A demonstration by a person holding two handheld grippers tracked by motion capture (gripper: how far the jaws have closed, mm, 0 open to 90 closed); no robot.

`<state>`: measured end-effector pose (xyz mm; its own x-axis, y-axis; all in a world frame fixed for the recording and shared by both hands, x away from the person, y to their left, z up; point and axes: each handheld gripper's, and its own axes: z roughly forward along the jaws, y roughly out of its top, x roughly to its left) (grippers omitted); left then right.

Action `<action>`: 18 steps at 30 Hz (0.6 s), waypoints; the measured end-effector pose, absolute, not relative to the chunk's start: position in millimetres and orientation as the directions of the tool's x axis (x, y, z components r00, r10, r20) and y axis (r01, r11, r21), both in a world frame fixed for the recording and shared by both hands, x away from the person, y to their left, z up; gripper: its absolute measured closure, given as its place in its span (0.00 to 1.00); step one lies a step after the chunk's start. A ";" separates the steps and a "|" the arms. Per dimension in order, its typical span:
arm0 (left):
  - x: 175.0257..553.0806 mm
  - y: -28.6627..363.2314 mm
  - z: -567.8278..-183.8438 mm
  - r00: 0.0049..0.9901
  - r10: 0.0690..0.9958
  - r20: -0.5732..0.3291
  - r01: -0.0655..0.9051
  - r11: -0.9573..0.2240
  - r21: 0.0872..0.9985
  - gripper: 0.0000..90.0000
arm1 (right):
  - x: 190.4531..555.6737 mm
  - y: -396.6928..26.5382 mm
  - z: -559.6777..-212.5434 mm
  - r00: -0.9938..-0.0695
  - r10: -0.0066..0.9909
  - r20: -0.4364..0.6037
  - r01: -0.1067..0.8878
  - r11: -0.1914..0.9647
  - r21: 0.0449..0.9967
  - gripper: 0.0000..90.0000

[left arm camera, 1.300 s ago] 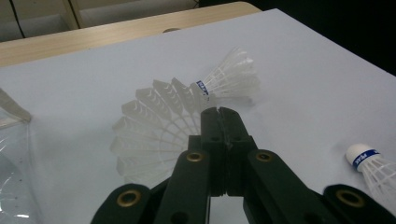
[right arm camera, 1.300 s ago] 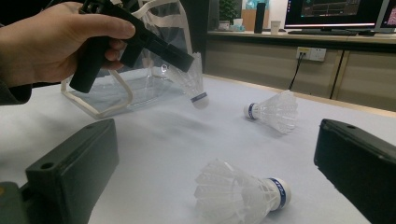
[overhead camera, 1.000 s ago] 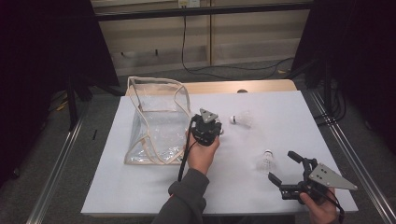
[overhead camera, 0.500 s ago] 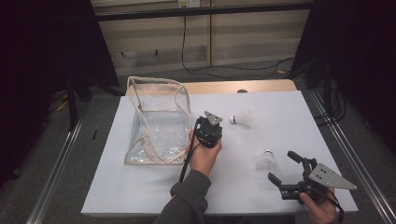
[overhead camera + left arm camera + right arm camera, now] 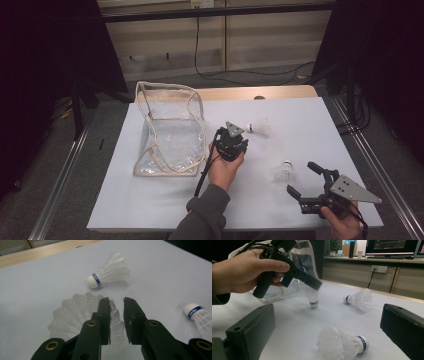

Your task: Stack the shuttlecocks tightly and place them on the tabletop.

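A white shuttlecock [image 5: 313, 298] stands cork down on the white table [image 5: 165, 200], its feather skirt [image 5: 80, 312] up under my left gripper [image 5: 116, 301]. That gripper [image 5: 235, 145] [image 5: 317, 286] points down at it. Its jaws have just been opening, and a narrow gap now shows between them around the skirt's rim. A second shuttlecock [image 5: 257, 127] [image 5: 110, 275] [image 5: 359, 300] lies on its side farther back. A third [image 5: 285, 172] [image 5: 342, 342] [image 5: 197, 315] lies just ahead of my right gripper [image 5: 301, 178] [image 5: 327, 315], whose jaws stand wide open and hold nothing.
A clear plastic bag [image 5: 170, 130] with cream trim stands open on the table's left half, close to my left hand. A wooden strip [image 5: 280, 92] runs along the table's far edge. Metal rails [image 5: 380, 175] flank both sides.
My left gripper has shifted slightly to the right, away from the bag. The right gripper and the two lying shuttlecocks have stayed put.
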<state>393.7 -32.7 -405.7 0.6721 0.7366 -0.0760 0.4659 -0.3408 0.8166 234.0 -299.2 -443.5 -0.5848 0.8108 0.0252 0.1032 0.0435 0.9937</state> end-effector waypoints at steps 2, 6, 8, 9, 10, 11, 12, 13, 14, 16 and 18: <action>393.9 -33.4 -405.9 0.675 0.733 -0.082 0.465 -0.338 0.818 0.83 | 234.0 -299.0 -443.5 -0.583 0.812 0.029 0.107 0.042 0.993 0.00; 394.9 -35.2 -407.7 0.684 0.721 -0.116 0.481 -0.325 0.814 0.83 | 234.0 -299.1 -443.5 -0.585 0.810 0.025 0.103 0.044 0.994 0.00; 395.4 -36.5 -408.5 0.691 0.714 -0.114 0.471 -0.325 0.820 0.83 | 234.0 -298.9 -443.6 -0.585 0.810 0.027 0.106 0.043 0.993 0.00; 395.8 -37.8 -408.6 0.685 0.719 -0.123 0.475 -0.311 0.823 0.83 | 234.0 -298.8 -443.7 -0.587 0.809 0.027 0.107 0.045 0.993 0.00; 395.8 -37.8 -408.6 0.685 0.719 -0.123 0.475 -0.311 0.823 0.83 | 234.0 -298.8 -443.7 -0.587 0.809 0.027 0.107 0.045 0.993 0.00; 396.8 -39.8 -409.2 0.688 0.713 -0.134 0.478 -0.307 0.823 0.84 | 234.3 -298.5 -443.8 -0.586 0.810 0.028 0.108 0.043 0.993 0.00; 396.8 -39.8 -409.2 0.688 0.713 -0.134 0.478 -0.307 0.823 0.84 | 234.3 -298.5 -443.8 -0.586 0.810 0.028 0.108 0.043 0.993 0.00; 397.4 -41.5 -410.0 0.688 0.712 -0.138 0.483 -0.307 0.820 0.84 | 234.5 -298.5 -443.9 -0.587 0.809 0.026 0.106 0.045 0.993 0.00; 398.0 -44.4 -410.6 0.694 0.705 -0.143 0.483 -0.310 0.819 0.85 | 234.4 -298.2 -443.7 -0.587 0.809 0.027 0.107 0.045 0.993 0.00; 398.8 -46.1 -411.1 0.697 0.703 -0.144 0.483 -0.311 0.819 0.86 | 234.5 -298.2 -443.8 -0.589 0.808 0.028 0.106 0.044 0.993 0.00; 399.8 -48.1 -410.8 0.699 0.699 -0.153 0.488 -0.309 0.816 0.88 | 234.5 -298.4 -443.8 -0.588 0.808 0.026 0.106 0.045 0.993 0.00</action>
<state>399.8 -48.1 -410.8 0.6990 0.6986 -0.1529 0.4879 -0.3095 0.8162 234.5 -298.4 -443.8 -0.5880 0.8085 0.0258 0.1055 0.0450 0.9934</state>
